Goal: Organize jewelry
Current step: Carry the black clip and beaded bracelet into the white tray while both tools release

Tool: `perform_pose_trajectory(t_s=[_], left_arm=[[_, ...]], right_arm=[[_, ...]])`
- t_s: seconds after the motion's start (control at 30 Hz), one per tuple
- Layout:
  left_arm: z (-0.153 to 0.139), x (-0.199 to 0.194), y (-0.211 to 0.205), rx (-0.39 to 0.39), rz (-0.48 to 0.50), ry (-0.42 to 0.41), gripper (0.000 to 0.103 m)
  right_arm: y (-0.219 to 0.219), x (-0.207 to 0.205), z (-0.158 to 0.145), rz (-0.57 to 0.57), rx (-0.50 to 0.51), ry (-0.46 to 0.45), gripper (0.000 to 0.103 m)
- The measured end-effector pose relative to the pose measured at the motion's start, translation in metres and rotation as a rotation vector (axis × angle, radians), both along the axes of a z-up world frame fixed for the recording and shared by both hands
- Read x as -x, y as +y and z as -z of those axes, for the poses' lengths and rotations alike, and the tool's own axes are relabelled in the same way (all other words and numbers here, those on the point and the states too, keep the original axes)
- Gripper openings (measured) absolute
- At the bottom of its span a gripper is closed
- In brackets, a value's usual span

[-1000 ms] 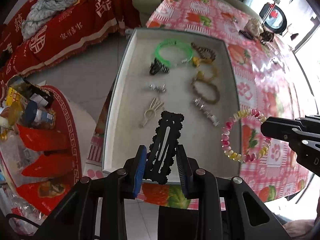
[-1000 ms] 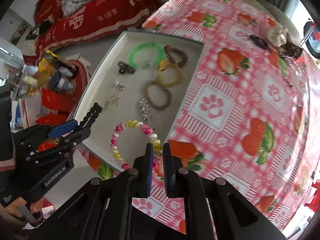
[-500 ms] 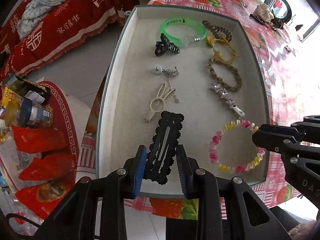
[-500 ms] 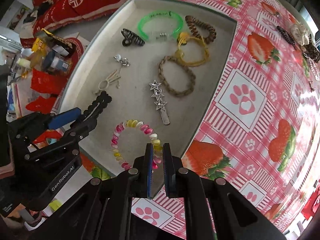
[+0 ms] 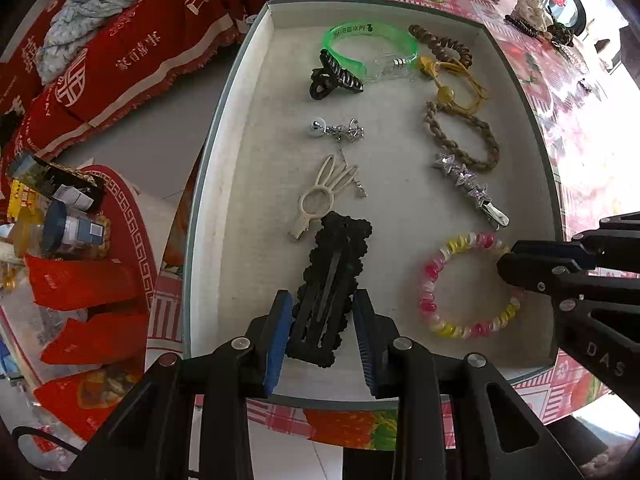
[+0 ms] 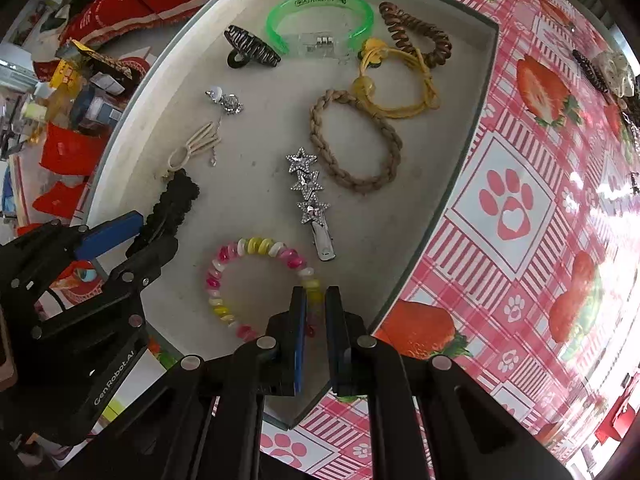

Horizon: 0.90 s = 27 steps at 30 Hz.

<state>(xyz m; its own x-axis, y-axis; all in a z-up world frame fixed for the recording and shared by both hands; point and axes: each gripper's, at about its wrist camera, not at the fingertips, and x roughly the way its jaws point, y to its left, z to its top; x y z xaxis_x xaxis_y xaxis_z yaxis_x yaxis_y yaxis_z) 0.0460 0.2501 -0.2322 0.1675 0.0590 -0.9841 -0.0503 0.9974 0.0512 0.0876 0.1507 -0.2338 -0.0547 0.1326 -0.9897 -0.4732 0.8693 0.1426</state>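
A shallow grey tray (image 5: 224, 168) (image 6: 476, 128) holds several jewelry pieces. My left gripper (image 5: 322, 308) is shut on a black scalloped snap hair clip (image 5: 332, 284), held low over the tray's near left part, its tip by a cream rabbit clip (image 5: 320, 200). It also shows in the right wrist view (image 6: 172, 208). My right gripper (image 6: 315, 304) is shut on a pink, yellow and white coil bracelet (image 6: 240, 256) (image 5: 452, 280), held low over the tray's near right part, beside a star-studded clip (image 6: 308, 196).
The tray also holds a green bangle (image 5: 372, 40), black claw clip (image 5: 336, 76), silver earring (image 5: 336, 130), braided band (image 5: 460, 136), yellow cord band (image 5: 452, 76) and brown coil tie (image 5: 440, 44). A strawberry tablecloth (image 6: 540, 200) lies right; a red stool with bottles (image 5: 72, 240) stands left.
Both grippers have moved forward and down over the tray, each with its piece. The black clip and the coil bracelet are now low inside the tray instead of at its near edge.
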Motion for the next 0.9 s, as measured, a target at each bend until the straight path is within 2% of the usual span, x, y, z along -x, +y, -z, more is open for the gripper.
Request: perform_pose_trajectory(t_s=[0.17,0.33,0.47,0.7,0.73,0.77,0.8,0.87,0.9], left_arm=[[0.000,0.001,0.001,-0.001,-0.011,0.001,0.038],[-0.003,0.000,0.001,-0.003,-0.015,0.001,0.038],[-0.007,0.001,0.003,-0.005,-0.020,-0.009,0.038],[-0.016,0.002,0.002,0.001,-0.024,-0.026,0.039],[-0.017,0.002,0.002,0.003,-0.022,-0.027,0.049],[-0.018,0.002,0.001,0.005,-0.021,-0.027,0.068],[-0.020,0.002,0.001,0.002,-0.026,-0.032,0.102],[-0.030,0.003,0.000,-0.021,-0.034,-0.080,0.103],[-0.033,0.002,-0.001,-0.016,-0.025,-0.078,0.103]], right_arm=[[0.009,0.004,0.006,-0.008,0.004,0.006,0.014],[0.019,0.006,0.007,-0.022,-0.012,0.014,0.030],[0.023,0.005,0.004,-0.016,-0.016,0.004,0.031],[0.010,-0.005,-0.022,0.025,-0.049,-0.051,0.031],[0.007,-0.006,-0.026,0.037,-0.052,-0.058,0.031],[0.005,-0.008,-0.029,0.048,-0.055,-0.065,0.031],[0.002,-0.009,-0.032,0.056,-0.056,-0.070,0.031],[-0.003,-0.010,-0.037,0.067,-0.058,-0.078,0.031],[-0.005,-0.010,-0.039,0.070,-0.057,-0.081,0.031]])
